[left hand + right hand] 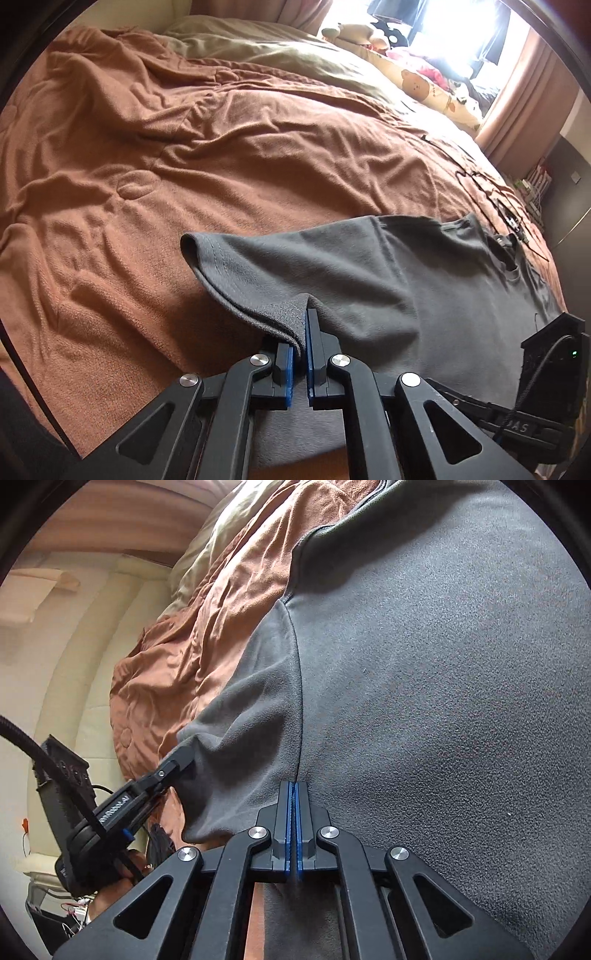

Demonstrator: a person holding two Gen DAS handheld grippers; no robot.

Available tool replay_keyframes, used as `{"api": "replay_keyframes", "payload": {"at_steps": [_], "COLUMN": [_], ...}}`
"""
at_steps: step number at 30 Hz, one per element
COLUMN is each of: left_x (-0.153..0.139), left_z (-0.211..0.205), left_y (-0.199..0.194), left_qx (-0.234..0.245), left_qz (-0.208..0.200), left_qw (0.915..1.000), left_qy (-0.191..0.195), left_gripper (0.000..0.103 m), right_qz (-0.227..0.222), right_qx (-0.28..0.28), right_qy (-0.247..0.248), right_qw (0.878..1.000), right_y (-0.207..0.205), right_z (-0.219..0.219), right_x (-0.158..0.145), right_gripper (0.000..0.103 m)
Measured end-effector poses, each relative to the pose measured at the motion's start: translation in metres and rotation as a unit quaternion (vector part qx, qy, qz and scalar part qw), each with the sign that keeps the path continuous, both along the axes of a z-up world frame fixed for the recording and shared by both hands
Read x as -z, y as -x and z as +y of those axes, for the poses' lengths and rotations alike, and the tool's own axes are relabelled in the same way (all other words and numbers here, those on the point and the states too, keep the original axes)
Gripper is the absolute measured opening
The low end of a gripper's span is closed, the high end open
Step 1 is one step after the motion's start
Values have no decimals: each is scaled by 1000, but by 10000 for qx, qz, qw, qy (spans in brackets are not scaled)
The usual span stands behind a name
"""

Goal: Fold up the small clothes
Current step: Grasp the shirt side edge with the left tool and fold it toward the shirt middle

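on the brown blanket (pixel 184 166), both grippers, left gripper (pixel 304 332) and right gripper (pixel 294 797), pinch the grey t-shirt (pixel 406 280); first fold barely begun.

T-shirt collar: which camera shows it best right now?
Left wrist view: the grey T-shirt's collar lies open at the far right on the brown blanket. The right wrist view shows only the shirt's body and seam, no collar.

Both tools are matte black linkages with round silver screws and blue pads. The left hand-held gripper (pixel 183 760) carries a braided black cable, white lettering — and a boxy housing.
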State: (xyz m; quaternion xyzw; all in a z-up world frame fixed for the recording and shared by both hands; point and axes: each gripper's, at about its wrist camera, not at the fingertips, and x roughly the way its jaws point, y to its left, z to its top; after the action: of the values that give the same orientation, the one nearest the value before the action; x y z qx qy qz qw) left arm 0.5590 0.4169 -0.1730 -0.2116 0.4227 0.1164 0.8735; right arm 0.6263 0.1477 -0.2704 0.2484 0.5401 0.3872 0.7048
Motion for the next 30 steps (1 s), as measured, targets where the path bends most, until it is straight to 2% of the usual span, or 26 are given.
{"api": "replay_keyframes", "payload": {"at_steps": [2,5,7,8,9,10,18,23,30], "left_x": [-17,-41,-54,-60,-65,-69,-83,-75,-55], "left_z": [-10,-30,-40,-47,-52,-59,-110,-137,-172], "left_y": [-2,-7,-12,-14,-17,-20,-44,-60,-81], "left_qx": [119,337,436,483,531,580,992,1196,1501], "left_qz": [-101,-221,-297,-326,-344,-360,-382,-288,-165], "left_qw": [9999,9988,9982,9978,9974,9969,9933,9917,9885], "left_qy": [-22,-262,-289,-315,-358,-392,-444,-384,-92], "left_gripper": [5,5,5,5,5,5,5,5,5], "right_qz": [39,-31,10,61,66,24,223,328,548], "right_qx": [45,189,281,361,467,591,999,1385,1912], "right_qy": [-70,-53,41,7,-56,-66,-423,-475,-626], "right_qw": [10000,9998,9996,9993,9989,9982,9938,9887,9780], "right_y": [-1,-1,-3,-4,-3,-3,-6,-11,-10], "right_z": [-5,-15,-22,-27,-33,-40,-82,-111,-149], "right_x": [-3,-9,-13,-15,-18,-21,-28,-30,-28], "right_gripper": [0,0,10,32,60,66,66,66,66]}}
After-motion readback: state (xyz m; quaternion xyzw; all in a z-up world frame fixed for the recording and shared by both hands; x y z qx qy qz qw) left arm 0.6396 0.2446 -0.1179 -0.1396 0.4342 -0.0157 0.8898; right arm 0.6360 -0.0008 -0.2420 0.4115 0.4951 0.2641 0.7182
